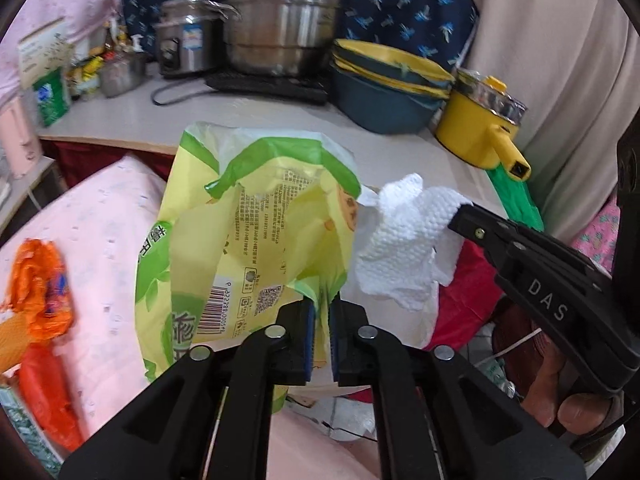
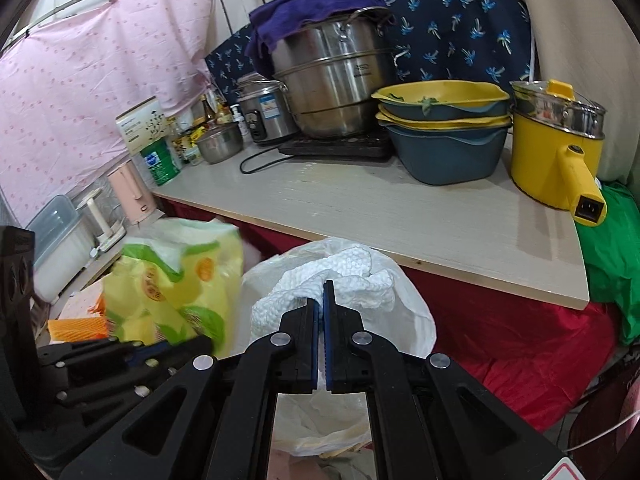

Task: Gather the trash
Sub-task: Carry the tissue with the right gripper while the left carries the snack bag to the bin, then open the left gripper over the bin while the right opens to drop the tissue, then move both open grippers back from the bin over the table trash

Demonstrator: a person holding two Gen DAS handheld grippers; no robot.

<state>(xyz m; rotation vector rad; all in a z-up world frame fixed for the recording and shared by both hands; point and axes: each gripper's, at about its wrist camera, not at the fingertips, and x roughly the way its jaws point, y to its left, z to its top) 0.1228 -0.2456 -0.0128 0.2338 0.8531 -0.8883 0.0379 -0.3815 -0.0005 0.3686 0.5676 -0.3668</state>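
The left gripper (image 1: 322, 320) is closed narrow on the lower edge of a yellow-green wrapper (image 1: 248, 232) and holds it up in the air, above a pink cloth (image 1: 104, 240) and in front of the table (image 1: 280, 120). The right gripper (image 2: 322, 312) is also closed, and it pinches a crumpled white paper towel (image 2: 340, 280) between its blue pads (image 2: 329, 344); the towel hangs just beside the wrapper, to its right in the left view. Under the towel, in the right view, there is a thin white plastic bag (image 2: 404, 320), and I judge this bag is where the trash goes, although I cannot see clearly how wide its mouth is open. To do this step well, the right gripper should bring the towel fully over the mouth before it lets go, because the towel is light and can catch on the rim or fall outside. The release should be low, inside the bag, not from high. The wrapper is large and stiff, so I think it is better to drop it second, and to push it in with its narrow end first. More trash, an orange wrapper (image 1: 40, 280), lies on the pink cloth at the left and is not yet collected. The yellow pot (image 2: 556, 152) stands near the table edge, so both arms should keep apart from it.
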